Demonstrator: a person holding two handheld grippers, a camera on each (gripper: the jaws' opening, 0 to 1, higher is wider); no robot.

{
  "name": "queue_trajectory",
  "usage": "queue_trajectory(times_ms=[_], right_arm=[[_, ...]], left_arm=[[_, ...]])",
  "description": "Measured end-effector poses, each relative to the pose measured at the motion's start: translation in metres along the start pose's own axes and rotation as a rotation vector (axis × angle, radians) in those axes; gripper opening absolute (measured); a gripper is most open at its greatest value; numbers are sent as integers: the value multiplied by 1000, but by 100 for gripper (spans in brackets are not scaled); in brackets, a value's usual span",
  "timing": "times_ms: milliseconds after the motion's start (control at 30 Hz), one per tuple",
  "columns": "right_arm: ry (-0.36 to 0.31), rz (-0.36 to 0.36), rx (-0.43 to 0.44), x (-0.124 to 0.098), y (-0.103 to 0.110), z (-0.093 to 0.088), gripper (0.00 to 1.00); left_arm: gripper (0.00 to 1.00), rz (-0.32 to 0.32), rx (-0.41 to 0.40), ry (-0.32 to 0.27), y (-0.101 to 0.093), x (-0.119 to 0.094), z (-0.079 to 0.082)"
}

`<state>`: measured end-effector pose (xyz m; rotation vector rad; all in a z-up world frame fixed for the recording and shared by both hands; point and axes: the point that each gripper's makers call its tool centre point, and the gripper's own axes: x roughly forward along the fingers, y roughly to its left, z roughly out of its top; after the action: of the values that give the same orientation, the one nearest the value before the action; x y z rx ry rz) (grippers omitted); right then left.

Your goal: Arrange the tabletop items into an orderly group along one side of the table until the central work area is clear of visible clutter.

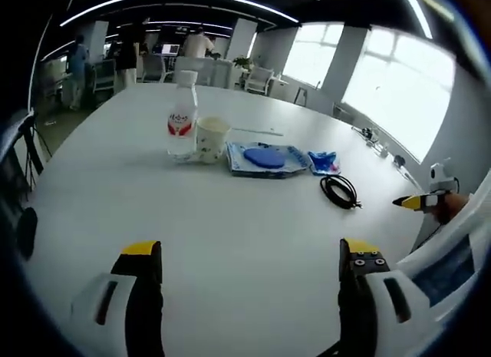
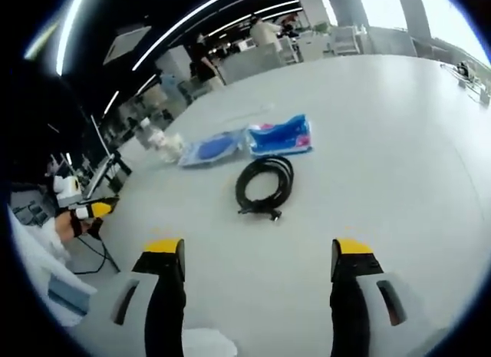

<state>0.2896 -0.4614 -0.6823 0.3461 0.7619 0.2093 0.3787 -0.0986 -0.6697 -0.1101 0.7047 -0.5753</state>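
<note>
Above the white bench [image 1: 230, 242], each hand-held gripper, left [image 1: 249, 257] and right [image 2: 257, 257], gapes wide and empty, with a black cable coil [image 2: 265, 184] ahead, then blue packet [image 2: 280, 136], blue plate [image 1: 265, 157], paper cup [image 1: 211, 138] and bottle [image 1: 182, 115] in a row.

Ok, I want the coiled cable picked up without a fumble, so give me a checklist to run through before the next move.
1. Right gripper open: ok, jaws wide apart and empty.
2. Left gripper free: ok, open and holding nothing.
3. Black cable reachable: ok, it lies ahead of the right gripper with bare table between.
4. Cable clear of neighbours: ok, apart from the blue packet.
5. Cable coil tied: cannot tell.
6. Group to join is set: ok, bottle, cup and blue pouch stand in a row.
</note>
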Motion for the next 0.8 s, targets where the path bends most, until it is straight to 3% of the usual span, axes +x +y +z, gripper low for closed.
queue_trajectory(times_ms=[133, 200, 300, 800], right_arm=[[21, -5, 12, 5, -3, -5, 76], [42, -3, 58, 8, -5, -9, 76], [32, 0, 90, 10, -6, -4, 75], [26, -11, 101, 11, 1, 6, 72]], left_arm=[[98, -10, 6, -9, -1, -1, 6], [98, -14, 4, -11, 0, 0, 8], [98, -15, -7, -27, 1, -1, 12], [93, -37, -33, -75, 0, -3, 25]])
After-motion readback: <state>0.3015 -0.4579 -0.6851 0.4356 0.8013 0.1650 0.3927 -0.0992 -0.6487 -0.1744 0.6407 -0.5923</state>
